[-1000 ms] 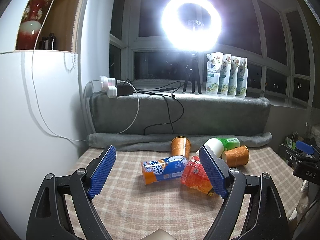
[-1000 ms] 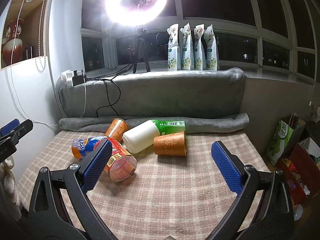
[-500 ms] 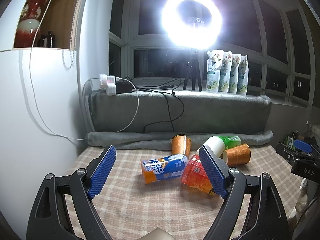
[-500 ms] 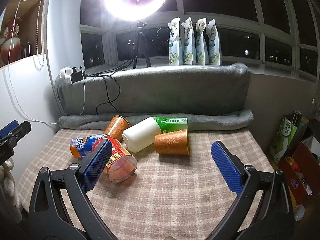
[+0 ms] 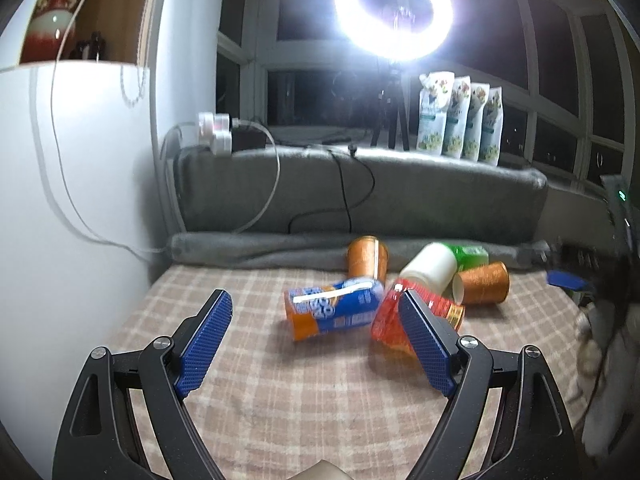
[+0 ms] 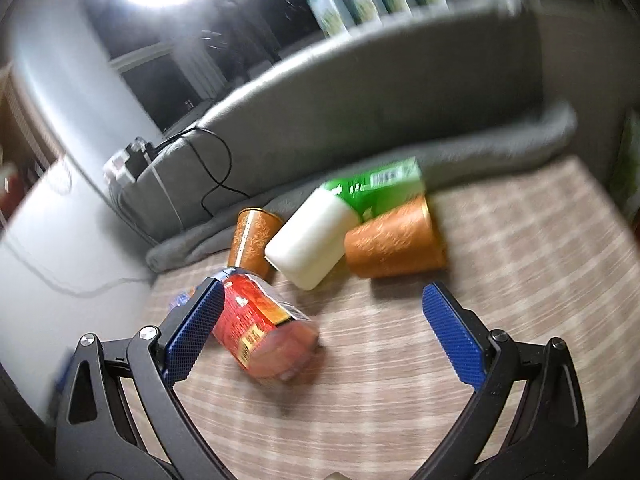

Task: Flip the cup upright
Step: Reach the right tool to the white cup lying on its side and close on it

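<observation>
Several cups lie tipped over on the checked cloth. In the left wrist view: a blue and orange cup [image 5: 332,307], a red cup [image 5: 394,322], a white and green cup [image 5: 434,266] and two orange patterned cups [image 5: 366,258] [image 5: 482,283]. My left gripper [image 5: 316,344] is open and empty, short of the pile. In the blurred, tilted right wrist view my right gripper [image 6: 324,334] is open and empty; its left finger overlaps the red cup [image 6: 260,330]. Beyond lie the white and green cup [image 6: 316,246] and the orange cups [image 6: 394,242] [image 6: 252,238].
A grey padded backrest [image 5: 360,196] and rolled blanket [image 5: 256,246] bound the far side. A white cabinet [image 5: 68,200] stands left, with cables and a power strip [image 5: 216,134]. A ring light [image 5: 394,10] and pouches [image 5: 460,120] stand on the sill. The right gripper's blue tip [image 5: 566,280] shows at right.
The right gripper has swung forward and down toward the cups, tilting; its view is now blurred and the cups look larger. The left gripper has barely moved. The cups lie as before.
</observation>
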Tool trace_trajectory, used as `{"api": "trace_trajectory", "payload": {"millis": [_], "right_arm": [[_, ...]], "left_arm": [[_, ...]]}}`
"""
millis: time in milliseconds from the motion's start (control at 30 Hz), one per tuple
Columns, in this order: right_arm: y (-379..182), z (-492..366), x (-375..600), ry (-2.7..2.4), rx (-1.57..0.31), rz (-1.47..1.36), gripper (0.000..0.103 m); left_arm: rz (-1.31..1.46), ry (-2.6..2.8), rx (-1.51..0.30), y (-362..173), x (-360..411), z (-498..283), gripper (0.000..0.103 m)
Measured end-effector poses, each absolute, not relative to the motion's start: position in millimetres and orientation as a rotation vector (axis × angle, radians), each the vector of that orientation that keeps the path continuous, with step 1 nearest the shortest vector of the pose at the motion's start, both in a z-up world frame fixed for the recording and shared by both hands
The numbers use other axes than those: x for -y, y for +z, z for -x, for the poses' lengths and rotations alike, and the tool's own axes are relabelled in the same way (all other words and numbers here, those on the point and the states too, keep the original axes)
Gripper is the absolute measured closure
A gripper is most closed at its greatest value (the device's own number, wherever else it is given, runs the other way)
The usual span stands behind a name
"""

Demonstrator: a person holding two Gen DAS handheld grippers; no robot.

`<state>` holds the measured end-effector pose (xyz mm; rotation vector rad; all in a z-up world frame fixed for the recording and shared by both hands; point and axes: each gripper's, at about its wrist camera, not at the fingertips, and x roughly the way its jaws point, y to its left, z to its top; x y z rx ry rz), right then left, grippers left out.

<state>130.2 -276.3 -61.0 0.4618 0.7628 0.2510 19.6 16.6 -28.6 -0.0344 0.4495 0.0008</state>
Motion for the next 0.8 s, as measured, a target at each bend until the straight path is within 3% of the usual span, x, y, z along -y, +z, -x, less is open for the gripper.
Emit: {"api": "trace_trajectory", "payload": {"millis": [233,467,800], "right_arm": [[-102,-186,266,0.314,-0.946,-0.699,0.002],[-122,-223,256,0.306,-1.034,-0.829,0.009],[-130,-261,223,0.307,-1.091,-0.848,0.014]], "left_arm": [[0.039,0.015,-0.519,-50,-24,-21,0.017],[0.051,0.032,-0.544,-59,-33,-23,0.017],[0.063,0.033,-0.581,-68,-39,-32,0.017]]}}
